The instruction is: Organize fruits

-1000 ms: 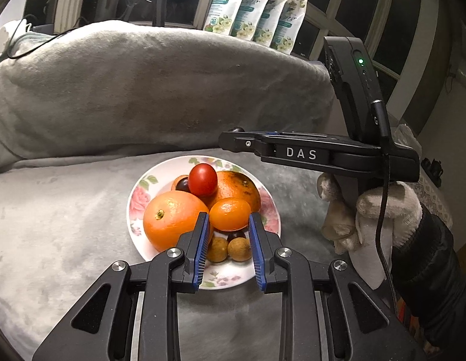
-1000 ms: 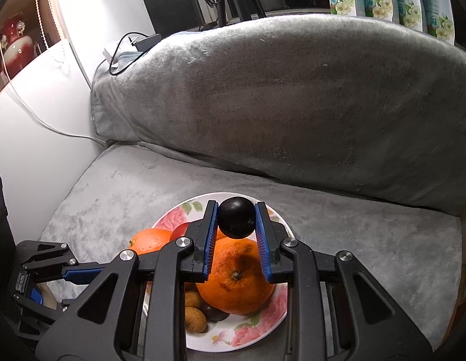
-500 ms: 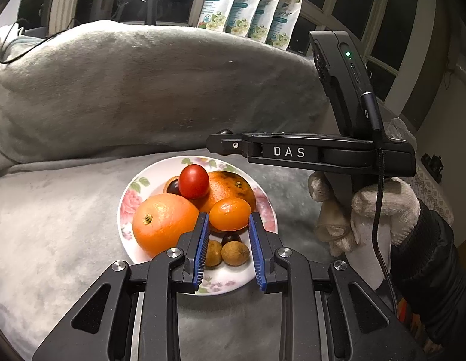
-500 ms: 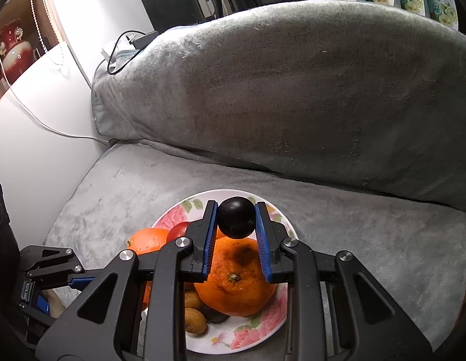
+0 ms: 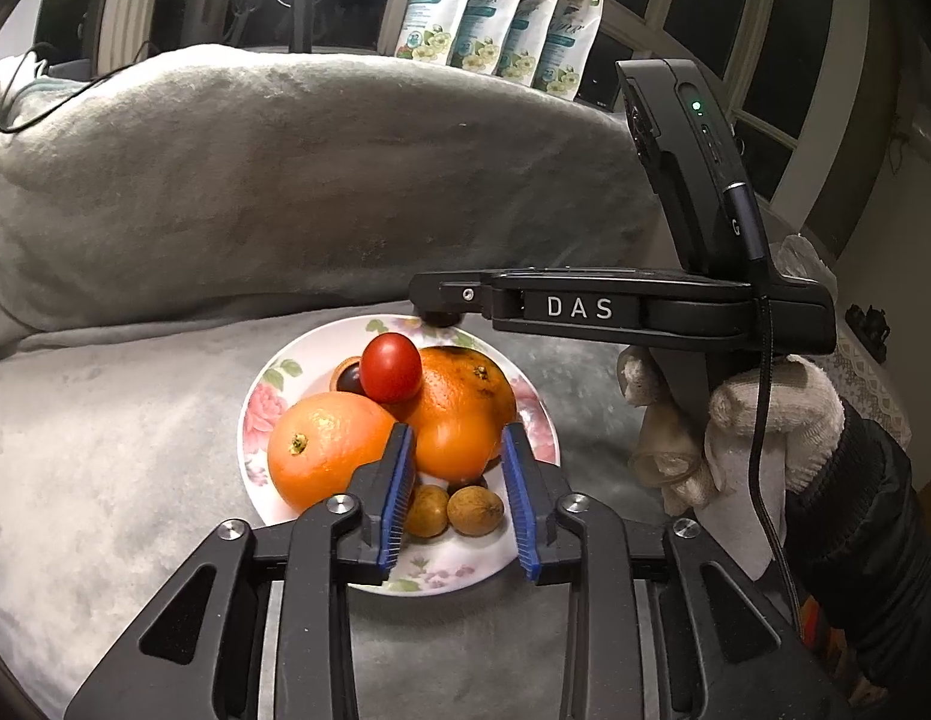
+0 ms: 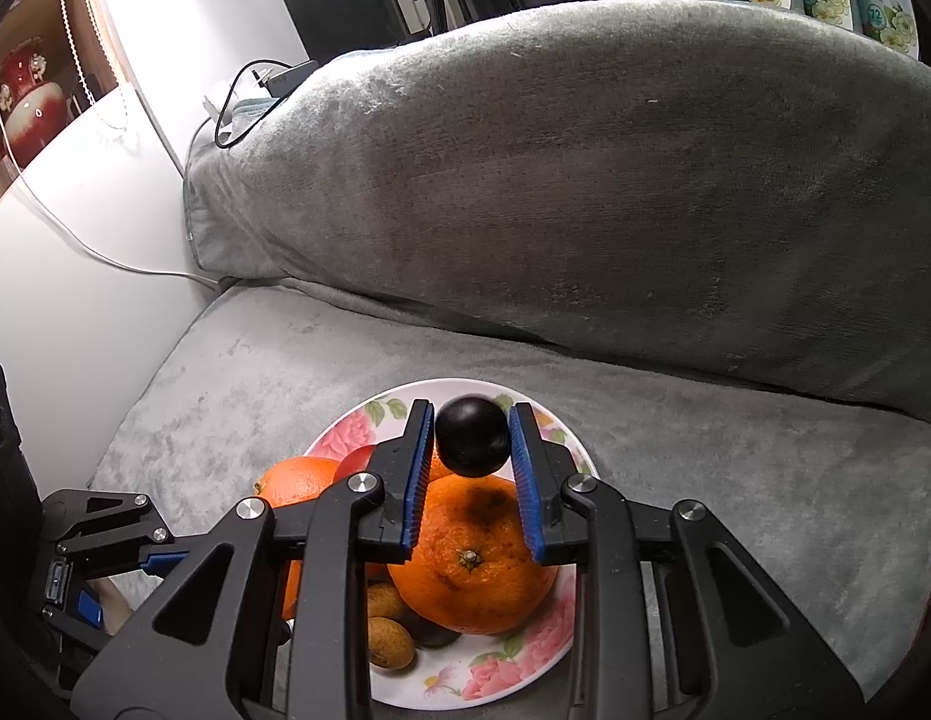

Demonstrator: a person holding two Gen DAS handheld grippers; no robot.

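Releasing a small, smooth, dark round fruit over the floral china plate.
Right gripper jaws are opening around this light, slippery fruit; left gripper jaws opening, empty.

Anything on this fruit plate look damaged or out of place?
The larger orange on the flowered plate has a dark blotch on its skin, like a bruise or rot. A dark round fruit is above it, between the right gripper's opening jaws, not resting on the pile. Nothing is spilled.

On the white plate (pink roses, green leaves round its rim) sit orange oranges, a red tomato and brown nuts.
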